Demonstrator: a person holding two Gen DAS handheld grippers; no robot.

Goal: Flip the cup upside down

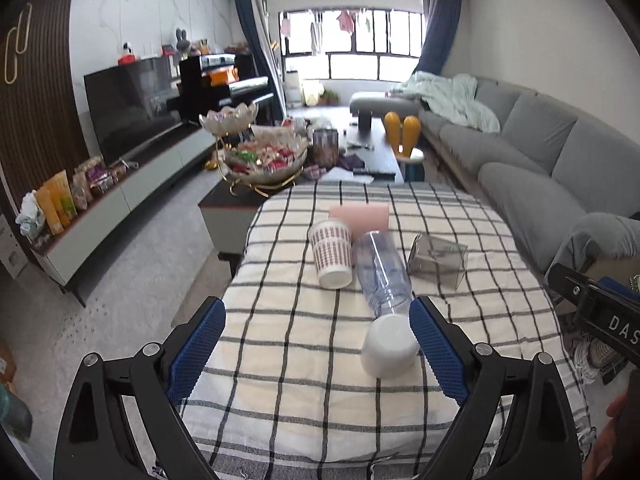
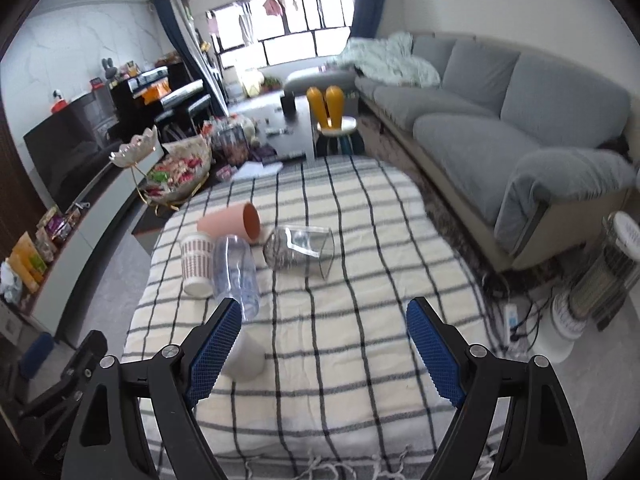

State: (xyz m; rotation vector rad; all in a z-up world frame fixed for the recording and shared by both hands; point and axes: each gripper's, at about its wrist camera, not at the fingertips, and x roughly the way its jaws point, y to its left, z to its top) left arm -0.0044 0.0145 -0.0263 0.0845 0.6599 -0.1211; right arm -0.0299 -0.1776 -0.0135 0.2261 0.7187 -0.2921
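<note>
Left wrist view: the left tool (image 1: 316,344) hangs wide apart above the desk (image 1: 304,380), a white cup (image 1: 389,347) beside its right finger. The right tool (image 2: 323,346) also gapes, holding nothing.

White letters "DAS" stand on the right hand-held gripper (image 1: 600,312)

Matt white cup (image 1: 389,346); woven checked cloth (image 1: 296,344).
</note>
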